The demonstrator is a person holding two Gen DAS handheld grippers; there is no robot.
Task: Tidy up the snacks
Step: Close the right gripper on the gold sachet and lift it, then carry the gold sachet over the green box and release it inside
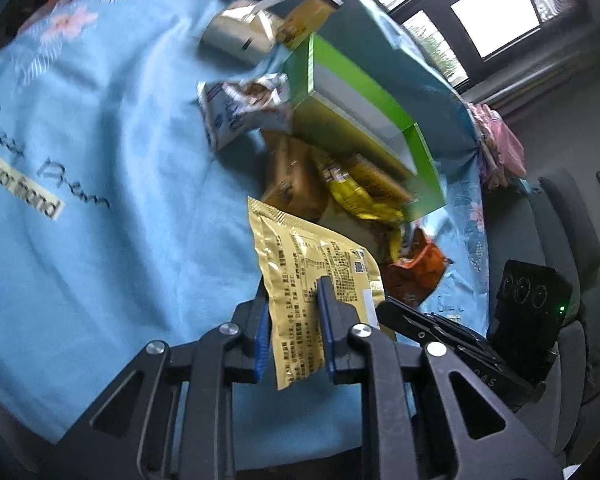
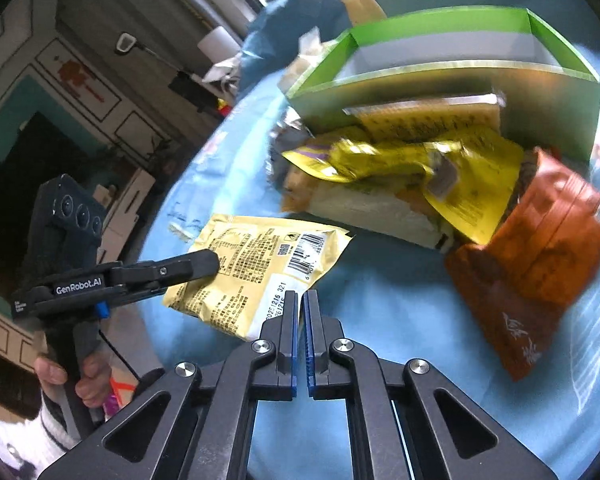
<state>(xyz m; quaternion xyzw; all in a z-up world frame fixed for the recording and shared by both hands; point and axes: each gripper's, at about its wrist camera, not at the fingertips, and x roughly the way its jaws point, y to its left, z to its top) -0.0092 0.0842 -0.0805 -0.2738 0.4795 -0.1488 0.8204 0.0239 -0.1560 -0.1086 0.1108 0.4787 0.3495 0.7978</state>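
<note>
Snacks lie heaped on a light blue cloth [image 1: 100,200] beside a green box [image 1: 359,120]; one of them, a pale gold packet [image 1: 311,280] printed with small text and a barcode, is pinched between the blue pads of the left gripper [image 1: 294,320], its jaws nearly closed on the packet's lower part; the right wrist view shows that same packet [image 2: 260,268] held by its left edge in the left gripper [image 2: 204,266], a hand [image 2: 80,376] wrapped round its handle; the right gripper [image 2: 301,300] has its fingers pressed together with nothing visible between them, their tips just beside the packet's near corner; the green box [image 2: 439,92] sits open, its grey inside looking bare, though the far part is hidden; yellow packets [image 2: 419,164] and an orange bag [image 2: 539,260] lie piled against its front wall, outside it.
</note>
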